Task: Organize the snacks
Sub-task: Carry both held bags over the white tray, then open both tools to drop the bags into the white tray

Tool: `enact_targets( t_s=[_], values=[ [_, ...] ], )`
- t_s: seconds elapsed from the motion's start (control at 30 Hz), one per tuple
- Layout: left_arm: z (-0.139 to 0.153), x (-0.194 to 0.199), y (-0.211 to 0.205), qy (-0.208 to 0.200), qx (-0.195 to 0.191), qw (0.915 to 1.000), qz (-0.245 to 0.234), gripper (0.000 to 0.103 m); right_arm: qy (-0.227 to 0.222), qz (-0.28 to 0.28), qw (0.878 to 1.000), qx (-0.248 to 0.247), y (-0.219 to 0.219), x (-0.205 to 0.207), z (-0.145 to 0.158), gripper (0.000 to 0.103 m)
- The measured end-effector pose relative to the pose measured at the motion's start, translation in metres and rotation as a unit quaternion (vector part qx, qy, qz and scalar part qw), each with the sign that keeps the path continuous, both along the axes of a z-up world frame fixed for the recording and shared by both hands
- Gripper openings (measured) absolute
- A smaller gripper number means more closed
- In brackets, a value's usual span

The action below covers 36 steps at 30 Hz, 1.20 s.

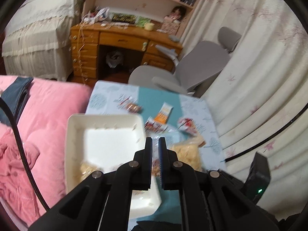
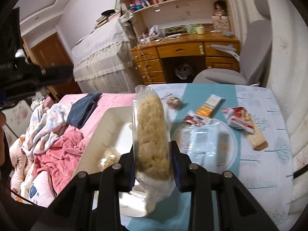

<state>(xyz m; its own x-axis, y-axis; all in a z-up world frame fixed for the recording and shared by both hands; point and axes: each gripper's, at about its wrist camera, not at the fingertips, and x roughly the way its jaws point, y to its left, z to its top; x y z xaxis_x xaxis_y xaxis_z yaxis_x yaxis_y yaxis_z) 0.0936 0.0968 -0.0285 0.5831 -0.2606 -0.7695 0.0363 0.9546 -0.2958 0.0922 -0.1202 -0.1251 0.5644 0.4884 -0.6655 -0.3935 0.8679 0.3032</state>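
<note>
right wrist view, right hand-held gripper [image 2: 152,154] pinching rice-cracker pack [image 2: 151,130] above white tray [image 2: 100,132] — left hand-held gripper [image 1: 155,141] pressed together, empty

Soft indoor light, motion blur, fisheye-bent edges

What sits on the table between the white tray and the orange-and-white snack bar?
In the right wrist view, a small round clear-wrapped snack lies on the tablecloth between the white rectangular tray and the orange-and-white snack bar.
</note>
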Motion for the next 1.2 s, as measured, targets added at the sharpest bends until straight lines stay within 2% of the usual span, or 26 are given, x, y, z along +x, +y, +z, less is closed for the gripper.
enact_targets(
  t_s=[0.3, 0.37, 0.5, 0.53, 0.57, 0.63, 0.73, 1.03, 1.2],
  values=[
    [-0.041, -0.010, 0.050, 0.062, 0.018, 0.9979, 0.009, 0.007, 0.010, 0.007, 1.000, -0.005, 0.055, -0.014, -0.008, 0.032],
    [-0.046, -0.010, 0.057, 0.071, 0.023, 0.9971, 0.010, 0.017, 0.017, 0.003, 1.000, -0.006, 0.062, -0.014, -0.012, 0.034],
    [-0.054, -0.010, 0.065, 0.089, 0.036, 0.9954, 0.010, 0.029, 0.020, -0.008, 1.000, 0.006, 0.069, -0.018, -0.014, 0.040],
    [-0.055, -0.011, 0.066, 0.091, 0.036, 0.9951, 0.010, 0.037, 0.017, -0.011, 1.000, 0.004, 0.070, -0.020, -0.012, 0.045],
    [-0.055, -0.009, 0.064, 0.093, 0.038, 0.9949, 0.010, 0.050, 0.014, -0.014, 1.000, 0.003, 0.071, -0.020, -0.010, 0.047],
    [-0.055, -0.009, 0.064, 0.092, 0.041, 0.9949, 0.011, 0.065, 0.008, -0.021, 1.000, -0.001, 0.070, -0.021, -0.007, 0.048],
    [-0.055, -0.006, 0.059, 0.090, 0.037, 0.9952, 0.013, 0.077, 0.010, -0.030, 0.999, -0.007, 0.067, -0.023, -0.005, 0.048],
    [-0.074, -0.002, 0.011, 0.122, 0.048, 0.9910, 0.028, 0.079, 0.032, -0.043, 0.998, -0.027, 0.027, -0.027, -0.011, 0.049],
    [-0.077, -0.002, -0.027, 0.121, 0.056, 0.9900, 0.044, 0.079, 0.024, -0.035, 0.999, -0.030, -0.007, -0.024, -0.008, 0.050]
  ],
)
